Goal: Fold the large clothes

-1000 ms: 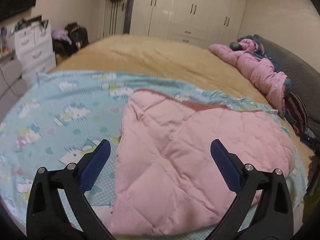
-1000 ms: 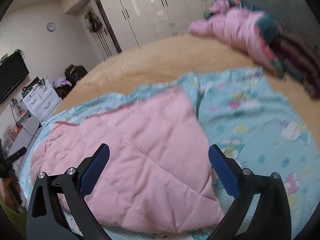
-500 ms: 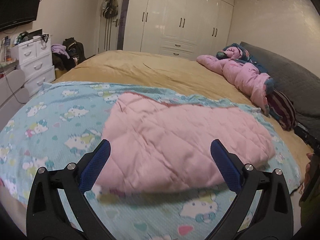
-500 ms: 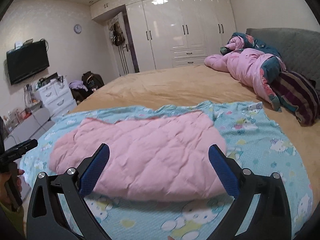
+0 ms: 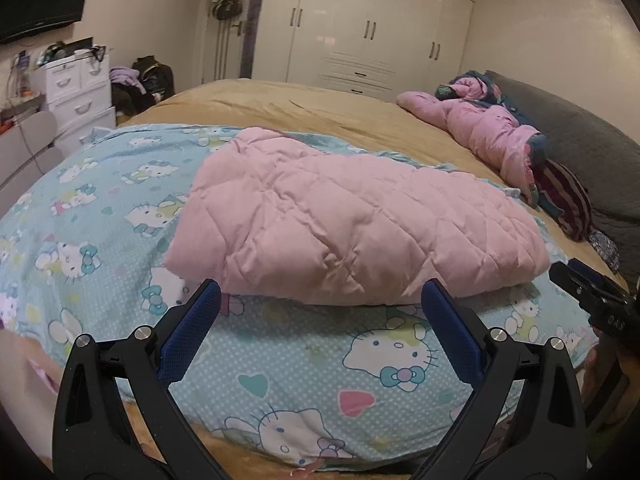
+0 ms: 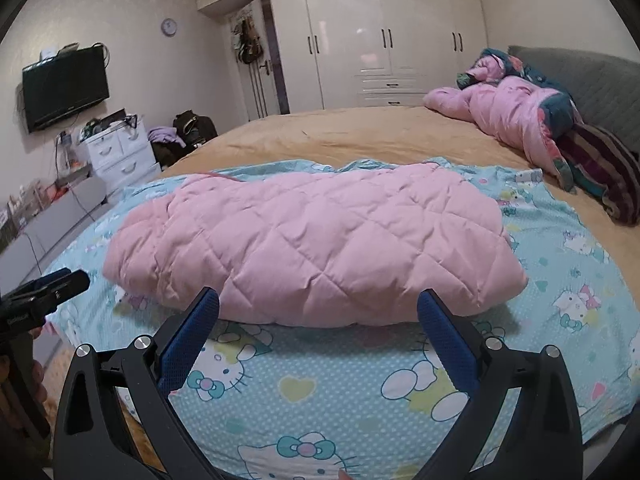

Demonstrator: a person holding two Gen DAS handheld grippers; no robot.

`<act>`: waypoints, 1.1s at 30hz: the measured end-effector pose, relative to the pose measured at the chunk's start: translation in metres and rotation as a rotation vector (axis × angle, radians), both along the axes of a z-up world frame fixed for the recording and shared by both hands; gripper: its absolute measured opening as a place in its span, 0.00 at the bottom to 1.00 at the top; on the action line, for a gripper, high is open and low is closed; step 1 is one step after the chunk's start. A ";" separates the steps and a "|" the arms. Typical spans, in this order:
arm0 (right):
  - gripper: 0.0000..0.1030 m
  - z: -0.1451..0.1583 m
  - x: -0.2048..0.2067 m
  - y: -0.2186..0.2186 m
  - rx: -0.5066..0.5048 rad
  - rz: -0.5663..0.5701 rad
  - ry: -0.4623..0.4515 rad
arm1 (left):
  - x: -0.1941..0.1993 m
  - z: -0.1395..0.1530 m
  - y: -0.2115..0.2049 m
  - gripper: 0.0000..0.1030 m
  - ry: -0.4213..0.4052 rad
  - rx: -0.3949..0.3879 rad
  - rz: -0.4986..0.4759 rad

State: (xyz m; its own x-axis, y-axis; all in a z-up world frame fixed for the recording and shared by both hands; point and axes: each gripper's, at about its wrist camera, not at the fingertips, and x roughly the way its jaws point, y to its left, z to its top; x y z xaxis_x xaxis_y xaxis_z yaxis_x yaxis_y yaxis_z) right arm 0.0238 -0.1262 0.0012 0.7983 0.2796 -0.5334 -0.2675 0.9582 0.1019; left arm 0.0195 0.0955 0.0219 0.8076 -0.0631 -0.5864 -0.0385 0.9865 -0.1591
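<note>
A pink quilted garment (image 5: 352,224) lies folded in a thick oblong on a light blue cartoon-cat sheet (image 5: 80,200) spread over the bed. It also shows in the right wrist view (image 6: 312,244), on the same sheet (image 6: 568,280). My left gripper (image 5: 318,300) is open and empty, held back from the garment's near edge. My right gripper (image 6: 318,304) is open and empty, also short of the near edge. Each gripper shows at the edge of the other's view: the right one (image 5: 592,300), the left one (image 6: 44,292).
The bed has a tan cover (image 5: 304,108). A pink bundle of bedding (image 6: 516,116) and a striped pillow (image 6: 604,168) lie by the grey headboard (image 5: 592,148). White drawers (image 6: 120,152), a wall TV (image 6: 64,88) and white wardrobes (image 6: 384,40) stand beyond.
Both grippers have pulled back and down from over the garment toward the bed's near edge. The garment lies folded and has not changed shape in the last half second.
</note>
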 end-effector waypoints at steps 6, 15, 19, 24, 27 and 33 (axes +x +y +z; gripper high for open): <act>0.96 -0.001 -0.008 0.008 -0.018 0.032 -0.020 | -0.003 0.001 -0.004 0.91 0.001 0.025 0.027; 0.96 -0.002 -0.007 0.011 -0.010 0.047 0.003 | -0.009 0.005 -0.004 0.91 -0.009 0.028 0.039; 0.96 -0.001 -0.008 0.012 -0.007 0.048 0.001 | -0.009 0.006 -0.006 0.91 -0.013 0.028 0.034; 0.96 -0.001 -0.008 0.012 -0.005 0.053 0.001 | -0.010 0.007 -0.008 0.91 -0.012 0.040 0.038; 0.96 -0.001 -0.007 0.013 -0.006 0.056 0.008 | -0.010 0.007 -0.008 0.91 -0.011 0.043 0.036; 0.96 -0.004 -0.007 0.013 -0.007 0.061 0.017 | -0.010 0.006 -0.009 0.91 -0.005 0.054 0.037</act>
